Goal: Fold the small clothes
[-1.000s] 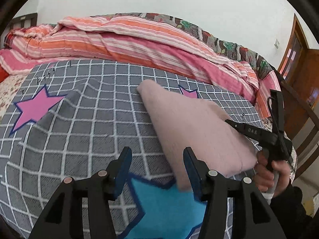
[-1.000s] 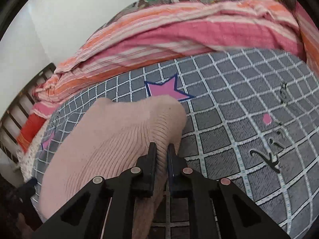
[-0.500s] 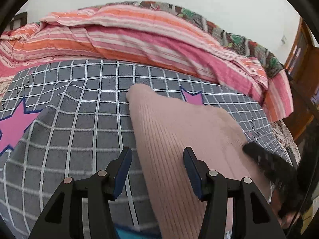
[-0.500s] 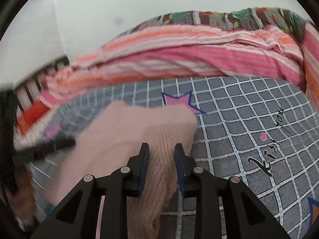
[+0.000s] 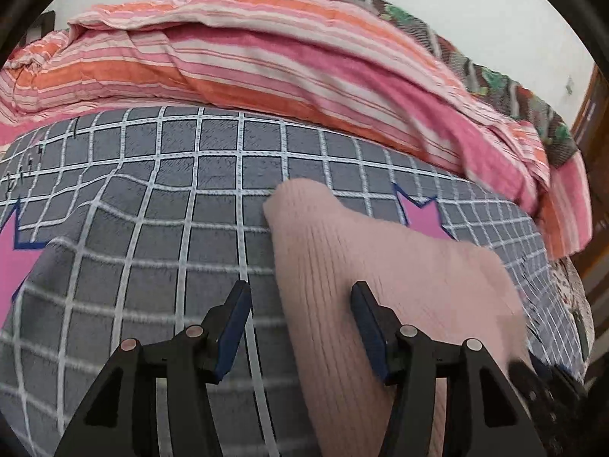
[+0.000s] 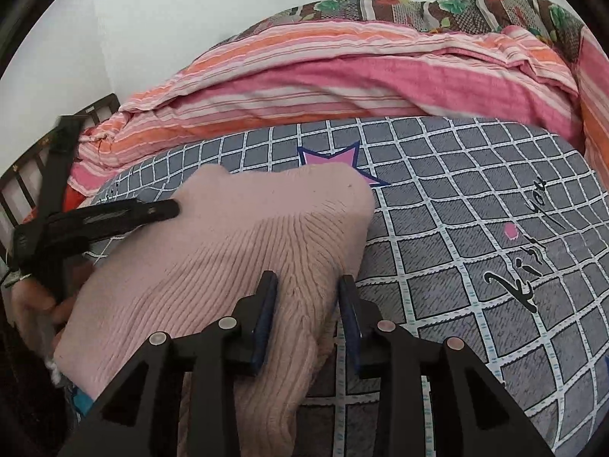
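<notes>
While the pink ribbed knit garment (image 6: pixel 236 251) lies folded over on the grey checked bedspread (image 6: pixel 475 198), both grippers work its near end. Garment sits mid-bed, far corners reaching a pink star (image 6: pixel 331 160) printed on the spread; striped quilt (image 6: pixel 342 76) heaped along the far side.

Right gripper (image 6: pixel 308 308): jaws have just been opening, now modestly apart. A ridge of knit stands between them, touching the left pad at most; not pinched. Reads as a release.

Left gripper (image 5: pixel 300 323): jaws apart, straddling the garment's left edge. One finger over bare spread, the other over knit. Nothing clamped. In the right wrist view it comes in from the left, tip over the garment's far left part, with the person's hand (image 6: pixel 34 301) on its handle.

Step in hand, as judged: one fold laid and let go; left side being lined up for the next hold.

Next move calls for closing the left jaws on the edge through all layers, then carrying it across squarely. Soft, thick knit may slump or drag the spread, so lift before moving sideways.
</notes>
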